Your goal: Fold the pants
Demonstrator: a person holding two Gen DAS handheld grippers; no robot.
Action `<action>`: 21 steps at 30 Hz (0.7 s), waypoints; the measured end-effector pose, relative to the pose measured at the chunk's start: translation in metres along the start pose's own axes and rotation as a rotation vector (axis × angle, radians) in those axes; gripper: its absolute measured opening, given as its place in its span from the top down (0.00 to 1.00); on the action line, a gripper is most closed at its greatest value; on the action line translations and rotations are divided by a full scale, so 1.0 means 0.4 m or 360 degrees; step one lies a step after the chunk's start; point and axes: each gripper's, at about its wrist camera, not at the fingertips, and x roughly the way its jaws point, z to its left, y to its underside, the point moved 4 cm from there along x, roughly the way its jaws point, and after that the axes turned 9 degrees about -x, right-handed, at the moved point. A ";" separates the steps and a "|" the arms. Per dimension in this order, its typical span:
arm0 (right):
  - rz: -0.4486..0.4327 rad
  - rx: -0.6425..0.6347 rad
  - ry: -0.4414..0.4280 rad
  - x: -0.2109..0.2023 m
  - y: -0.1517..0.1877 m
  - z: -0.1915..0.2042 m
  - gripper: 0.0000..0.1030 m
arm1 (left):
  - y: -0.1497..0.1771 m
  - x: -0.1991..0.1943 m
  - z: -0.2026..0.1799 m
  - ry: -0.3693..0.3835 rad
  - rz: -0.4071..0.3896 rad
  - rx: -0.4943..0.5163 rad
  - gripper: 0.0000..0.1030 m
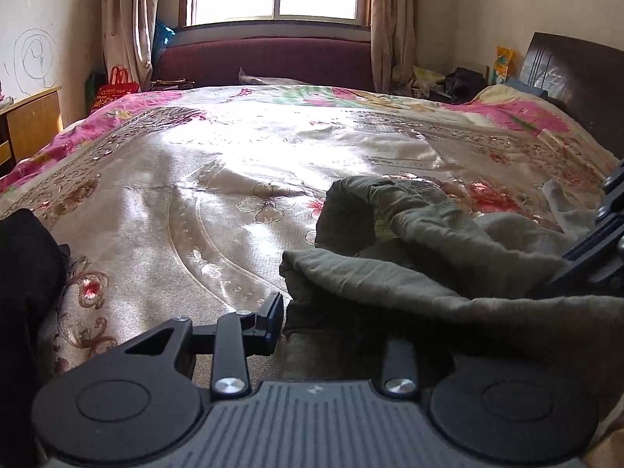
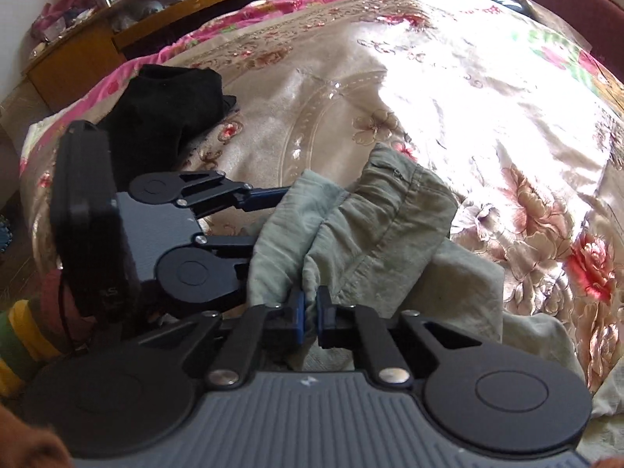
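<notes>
So we're on the bed (image 1: pixel 195 179), the one with the shiny floral cover, and the olive-green pants (image 2: pixel 374 226) are bunched up near the edge closest to us, nowhere near a tidy rectangle yet. Our read is that the fold is barely started. The waistband end is humped up and curled over itself, and a lighter layer of the same fabric is spread out flat underneath it.

Right gripper (image 2: pixel 310 314) is clamped tight on a pinch of the green cloth; you can see the fabric squeezed between the two blue pads. Left gripper (image 2: pixel 269 218) is tucked into the pants from the side, with cloth draped over its fingers. In its own view only one finger (image 1: pixel 273 321) shows clear, while the other is buried under the fabric. The jaws stand partly apart, and whether they're really gripping the cloth or just sitting under it, we can't tell.

What's left, as far as we can judge, is pretty much everything: flatten the thing out, line up the legs, then fold it over.

Stuff we can't make out: the leg ends run off the bottom right of both views, so their layout is a mystery. There's also a black garment (image 2: pixel 171 109) lying off to the side on the cover, apart from the pants. The sun glare washes out the middle of the bed.
</notes>
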 end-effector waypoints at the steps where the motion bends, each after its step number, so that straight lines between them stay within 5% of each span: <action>1: -0.0034 0.0017 -0.0020 -0.026 -0.002 0.002 0.94 | -0.003 0.002 -0.001 0.0026 0.0004 -0.0017 0.53; 5: -0.0214 0.0011 -0.0078 -0.140 -0.033 0.031 0.94 | -0.054 0.011 -0.008 0.0174 -0.0053 -0.0181 0.53; 9: -0.0213 -0.0089 -0.0096 -0.124 -0.045 0.087 0.92 | -0.091 0.043 0.017 0.0008 -0.0080 -0.0209 0.51; 16: -0.0109 -0.0116 -0.0046 0.135 0.057 0.178 0.84 | -0.011 -0.007 0.083 -0.0152 0.0090 0.0039 0.35; 21: -0.0240 -0.0096 -0.0097 0.090 0.086 0.210 0.83 | -0.025 -0.087 0.151 -0.0356 0.0073 0.0142 0.31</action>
